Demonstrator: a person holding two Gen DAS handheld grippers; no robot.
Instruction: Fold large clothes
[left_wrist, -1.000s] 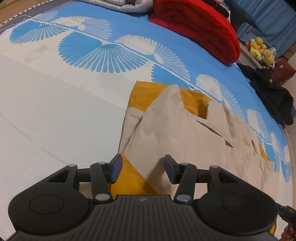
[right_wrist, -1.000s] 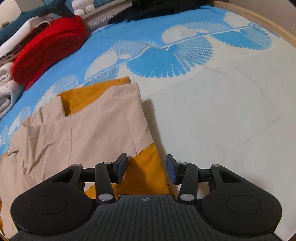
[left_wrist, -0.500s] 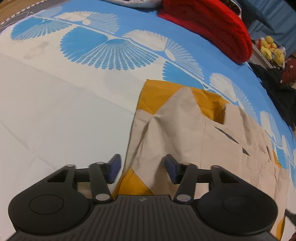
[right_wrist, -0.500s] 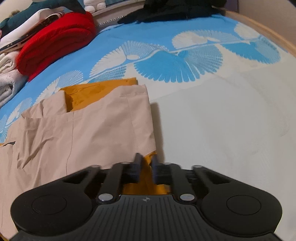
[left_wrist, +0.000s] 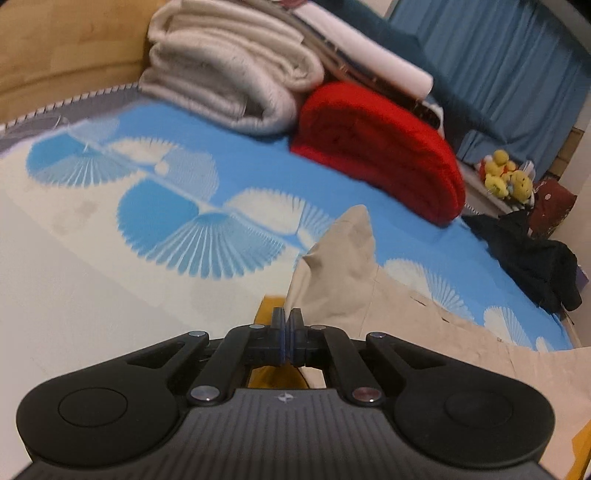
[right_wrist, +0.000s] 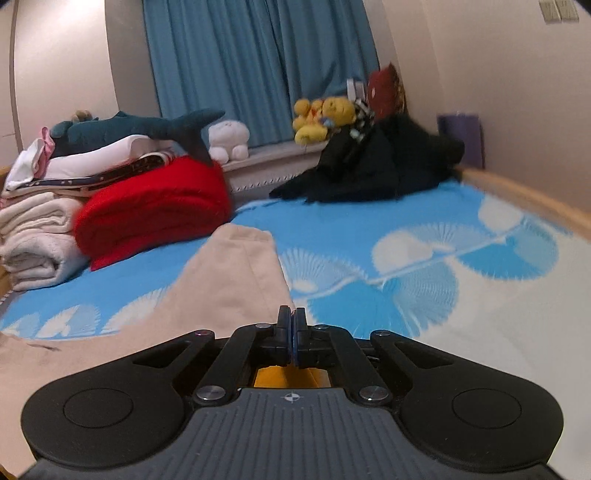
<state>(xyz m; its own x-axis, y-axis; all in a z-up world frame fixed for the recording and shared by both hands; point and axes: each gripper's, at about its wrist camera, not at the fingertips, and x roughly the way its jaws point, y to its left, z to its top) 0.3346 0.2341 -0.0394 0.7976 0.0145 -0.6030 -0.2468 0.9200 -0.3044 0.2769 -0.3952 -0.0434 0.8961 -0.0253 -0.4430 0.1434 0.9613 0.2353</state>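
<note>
Left wrist view: my left gripper (left_wrist: 287, 332) is clamped tight on the near edge of the garment (left_wrist: 343, 273), a beige piece with a mustard-yellow lining, and the cloth rises from the closed tips in a peak straight ahead of me. In the right wrist view my right gripper (right_wrist: 291, 334) is clenched on the same near edge, yellow lining showing just under the tips, with the beige cloth (right_wrist: 236, 273) sloping away ahead and to the left. The garment lies on the bed sheet (left_wrist: 92, 295), its long axis running side to side between my two hands, so each hand holds one near corner and neither is nearer than the other. The free far edge lies ahead of both grippers, toward the red blanket (left_wrist: 376, 151); I judge the fold must carry the held edge that way.

A second ago both sets of jaws stood open over the flat cloth. The right closed first, the left has just been closing within the last half second, each with fabric between the pads. Both views have since tipped up from the sheet, and the cloth now tents instead of lying flat.
</note>
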